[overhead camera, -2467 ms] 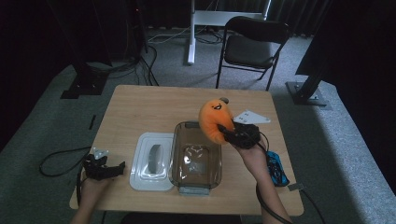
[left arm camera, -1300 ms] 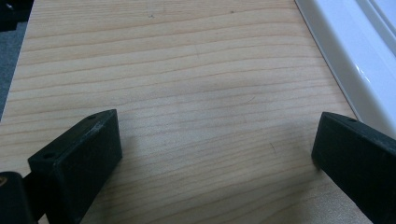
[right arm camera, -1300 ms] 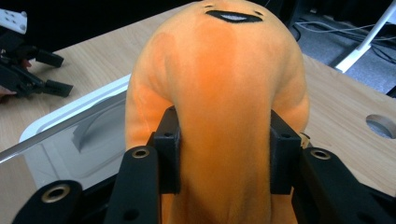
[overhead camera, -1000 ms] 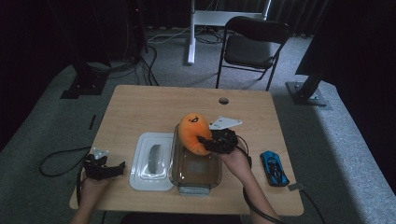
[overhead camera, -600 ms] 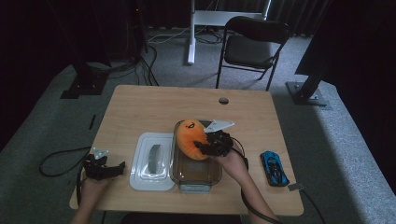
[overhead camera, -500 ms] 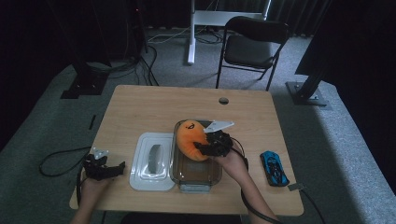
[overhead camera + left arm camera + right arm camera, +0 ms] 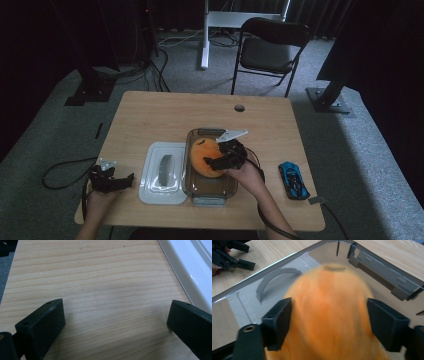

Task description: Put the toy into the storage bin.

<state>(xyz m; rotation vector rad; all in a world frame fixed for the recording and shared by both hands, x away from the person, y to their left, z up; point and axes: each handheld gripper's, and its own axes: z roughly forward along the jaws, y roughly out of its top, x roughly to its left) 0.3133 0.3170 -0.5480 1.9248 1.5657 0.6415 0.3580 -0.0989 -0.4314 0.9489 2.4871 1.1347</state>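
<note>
Sitting inside the clear glass rectangular baking dish (image 7: 209,185), near its far end, is the round orange plush toy (image 7: 205,157), with the right gripper (image 7: 219,161) at its right side. In the right gripper view the black jaws stand apart on either flank of the orange plush toy (image 7: 329,322); they have just been opening, the fuzzy body is between them, and I cannot tell whether the pads touch the fabric. The glass wall (image 7: 274,267) of the dish runs behind the toy in that view.

Just left of the dish lies the white plastic lid (image 7: 161,172) with its grey handle, flat on the light wooden table (image 7: 165,115). The left gripper (image 7: 112,181) rests near the table's near left corner, well apart from the dish; in the left gripper view its jaws stand wide apart over bare wood (image 7: 105,290) with nothing between them, and the white lid edge (image 7: 190,267) shows at the right.

A small blue toy car (image 7: 293,180) lies on the table to the right of the dish
</note>
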